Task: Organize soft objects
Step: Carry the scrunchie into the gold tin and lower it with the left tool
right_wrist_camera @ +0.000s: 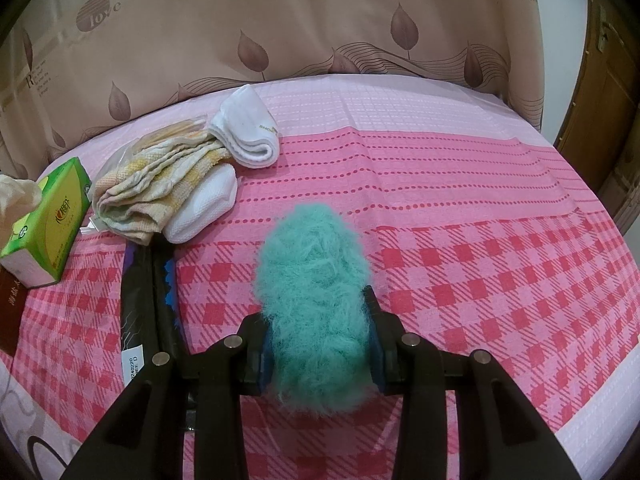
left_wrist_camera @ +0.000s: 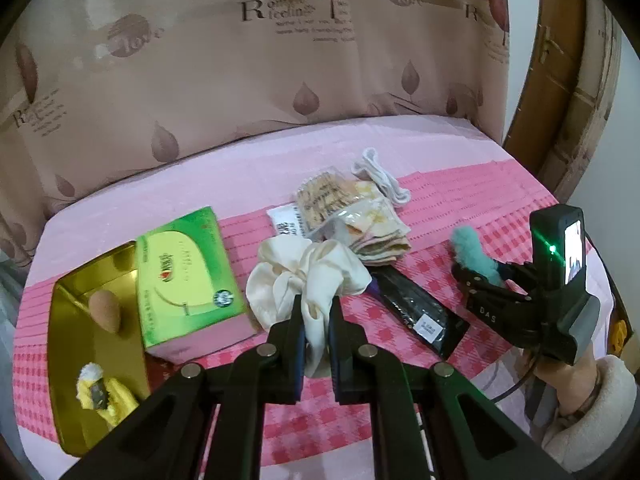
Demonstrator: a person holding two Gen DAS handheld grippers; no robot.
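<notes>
Left gripper (pinching cream scrunchie)

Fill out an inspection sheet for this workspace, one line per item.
Surface: pink checked cloth covers the bed.
Job's things: cream scrunchie in the left gripper; teal fluffy piece in the right gripper; gold tin holding a tan sponge and a yellow item.
Clutter: green tissue box, folded yellowish cloth, white sock, black packet, clear bag.
Grippers: left shut on the scrunchie; right closed on the fluffy piece.
Cables: one dark cable below the right gripper.
Surroundings: leaf-print curtain behind, wooden door at right, a person's sleeve.
</notes>
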